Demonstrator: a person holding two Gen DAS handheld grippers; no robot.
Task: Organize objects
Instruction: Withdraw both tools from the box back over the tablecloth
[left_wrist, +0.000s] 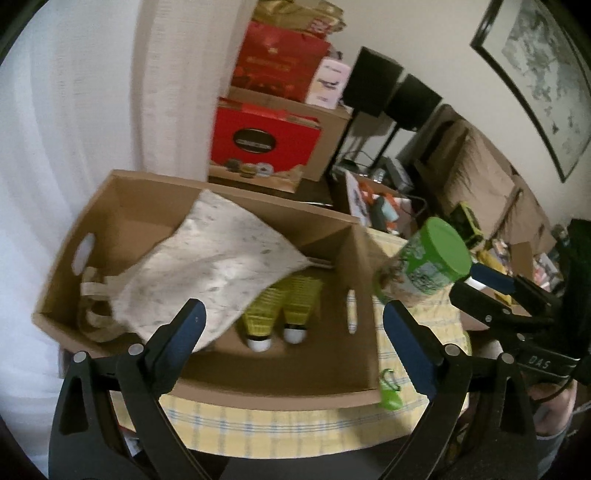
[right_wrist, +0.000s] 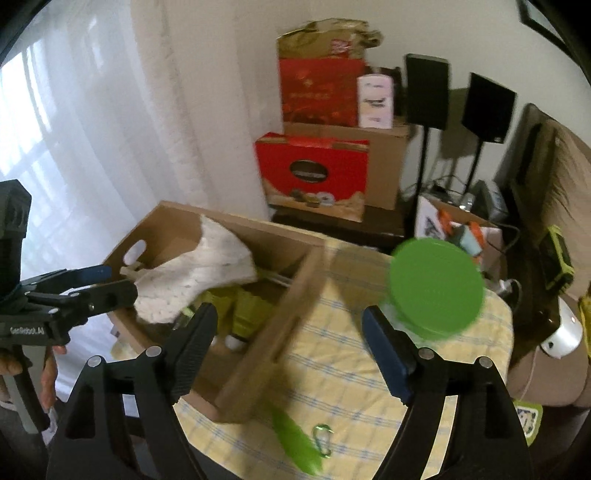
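Left gripper (left_wrist: 293, 334) open above two yellow tubes (left_wrist: 277, 314).

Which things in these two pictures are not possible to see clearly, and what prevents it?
- Cardboard box: the floor beneath the cloth bag is covered, both views.
- Two yellow-green tubes: upper ends under the bag; labels too small.
- Green-lidded canister: blurred in the right wrist view; its base is not visible, so standing or tipping is unclear.
- Small green pouch with carabiner: motion-smeared in the right wrist view.
- White pen-like item: too small to identify.
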